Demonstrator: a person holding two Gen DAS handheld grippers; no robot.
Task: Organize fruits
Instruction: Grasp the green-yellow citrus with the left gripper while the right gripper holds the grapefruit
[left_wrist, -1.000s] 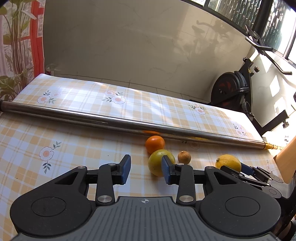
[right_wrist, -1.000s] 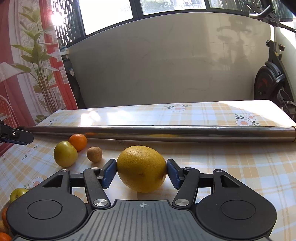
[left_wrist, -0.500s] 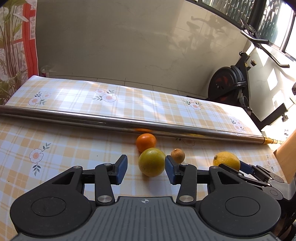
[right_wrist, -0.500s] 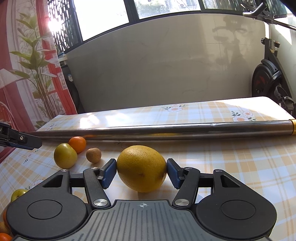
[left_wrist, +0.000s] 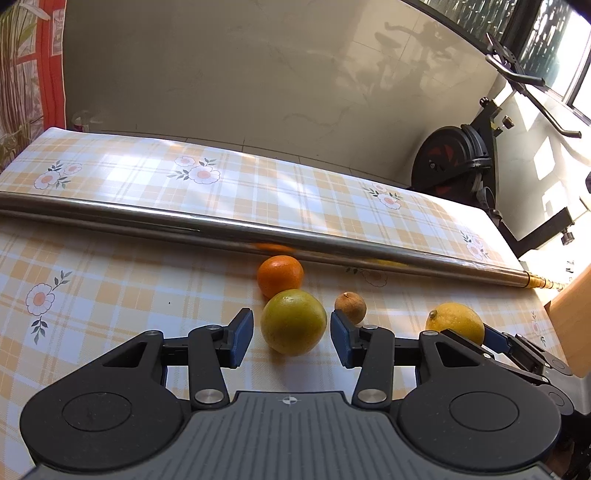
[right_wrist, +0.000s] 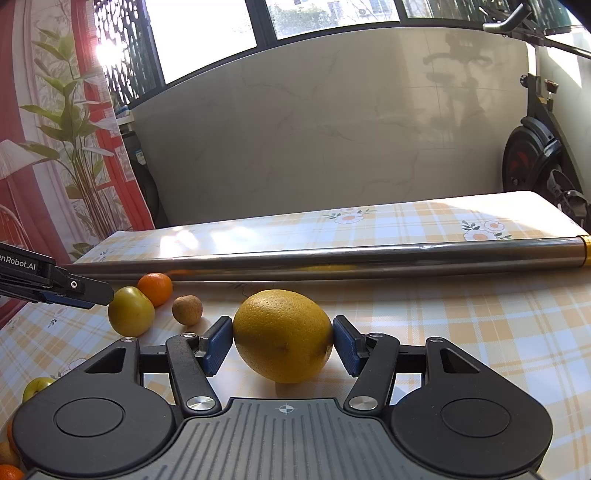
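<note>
**Two tongs, two citrus: closing on the green one**

On the checked counter (left_wrist: 110, 266), left tongs (left_wrist: 291, 338) straddle the yellow-green citrus (left_wrist: 293, 326); blue pads stand clear on both sides, nothing gripped. Right tongs (right_wrist: 283, 341) grip the big yellow citrus (right_wrist: 283, 334), pads pressed at 3 and 9 o'clock.

- Orange mandarin (left_wrist: 280, 276) touches the green fruit at 12 o'clock; small brown fruit (left_wrist: 350, 307) sits near at 2 o'clock, just behind the right pad.
- Steel pole (left_wrist: 221, 227) lies beyond.

Judgement: centre the pads on the fruit's widest line, close slowly and evenly, then lift straight up. Round skin may slip; the neighbours may roll if nudged.
</note>
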